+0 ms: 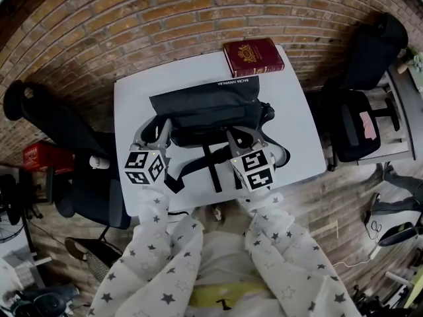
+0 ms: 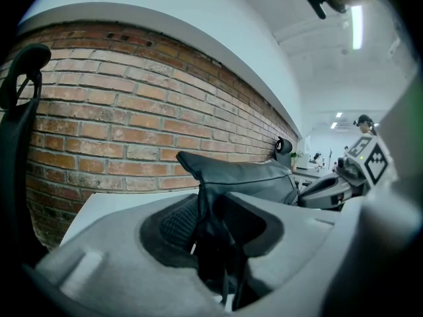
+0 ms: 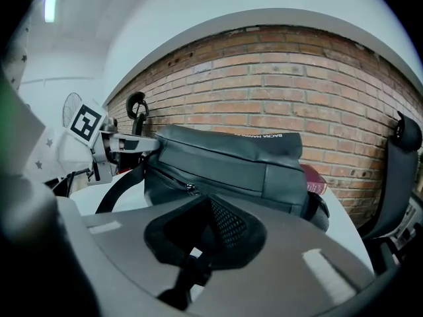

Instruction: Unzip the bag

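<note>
Left tool point(image 2: 209, 222) is clamped on a thick fold of black fabric at the bag's end, jaws fairly wide because the fold is bulky. Right tool point(image 3: 200, 240) is pinched nearly together on a thin black tab point(image 3: 190, 273). It looks like a zip pull to me, but honestly it could be a strap end, I can't tell from here.

The bag point(image 1: 208, 111) lies in the middle of the white surface point(image 1: 132, 98), straps trailing toward me, with a red book point(image 1: 253, 57) just behind it by the brick wall. The left tool has the bag's left end and the right tool is at its front right.

In the right gripper view there's a zip line across the front with a small slider point(image 3: 190, 189) on it, and I don't see it gaping anywhere, so I'd say nothing's unzipped yet. My read is that we're at the "grips set, about to pull" stage.

Next move as I see it: keep the left clamp firm as an anchor and draw the right tool along the zip line, not upward, or the whole bag just lifts.
</note>
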Demonstrator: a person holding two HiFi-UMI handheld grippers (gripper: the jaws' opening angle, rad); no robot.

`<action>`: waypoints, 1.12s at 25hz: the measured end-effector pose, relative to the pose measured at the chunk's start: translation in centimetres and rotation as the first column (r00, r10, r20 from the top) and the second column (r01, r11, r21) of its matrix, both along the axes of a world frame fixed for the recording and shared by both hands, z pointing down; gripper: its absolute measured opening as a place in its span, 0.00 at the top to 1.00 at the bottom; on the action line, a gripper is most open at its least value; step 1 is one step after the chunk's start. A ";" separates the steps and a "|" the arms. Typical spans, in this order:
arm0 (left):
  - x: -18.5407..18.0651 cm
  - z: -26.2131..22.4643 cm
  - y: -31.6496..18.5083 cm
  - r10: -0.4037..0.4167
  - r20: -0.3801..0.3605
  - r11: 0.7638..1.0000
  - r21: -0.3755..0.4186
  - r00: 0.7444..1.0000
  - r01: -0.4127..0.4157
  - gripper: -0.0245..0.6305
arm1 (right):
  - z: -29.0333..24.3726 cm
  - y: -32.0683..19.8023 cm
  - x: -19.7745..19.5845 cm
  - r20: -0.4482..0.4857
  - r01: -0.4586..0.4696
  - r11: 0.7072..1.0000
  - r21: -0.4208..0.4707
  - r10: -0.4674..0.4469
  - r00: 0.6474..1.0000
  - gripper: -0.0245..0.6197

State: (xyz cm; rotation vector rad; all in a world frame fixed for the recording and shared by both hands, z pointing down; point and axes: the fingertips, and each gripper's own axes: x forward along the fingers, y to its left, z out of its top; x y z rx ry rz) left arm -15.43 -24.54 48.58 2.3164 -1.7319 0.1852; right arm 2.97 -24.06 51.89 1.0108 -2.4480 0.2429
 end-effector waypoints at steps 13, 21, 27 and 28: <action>-0.1 -0.1 -0.1 -0.008 0.003 1.000 -0.003 1.000 0.008 0.78 | -0.3 -0.5 1.5 0.048 -0.051 0.998 -0.036 0.052 0.997 0.94; -0.1 0.0 -0.1 -0.010 0.008 1.000 -0.005 1.000 0.010 0.78 | -0.3 -1.0 2.9 0.092 -0.116 0.991 -0.073 0.122 0.988 0.94; -0.3 -0.2 -0.1 -0.026 -0.004 1.000 -0.001 1.000 0.026 0.78 | -0.6 -2.0 7.4 0.129 -0.234 0.968 -0.091 0.244 0.961 0.94; -0.3 -0.2 0.0 -0.027 -0.005 1.000 0.000 1.000 0.027 0.78 | -0.7 -2.1 7.8 0.128 -0.239 0.967 -0.086 0.249 0.960 0.94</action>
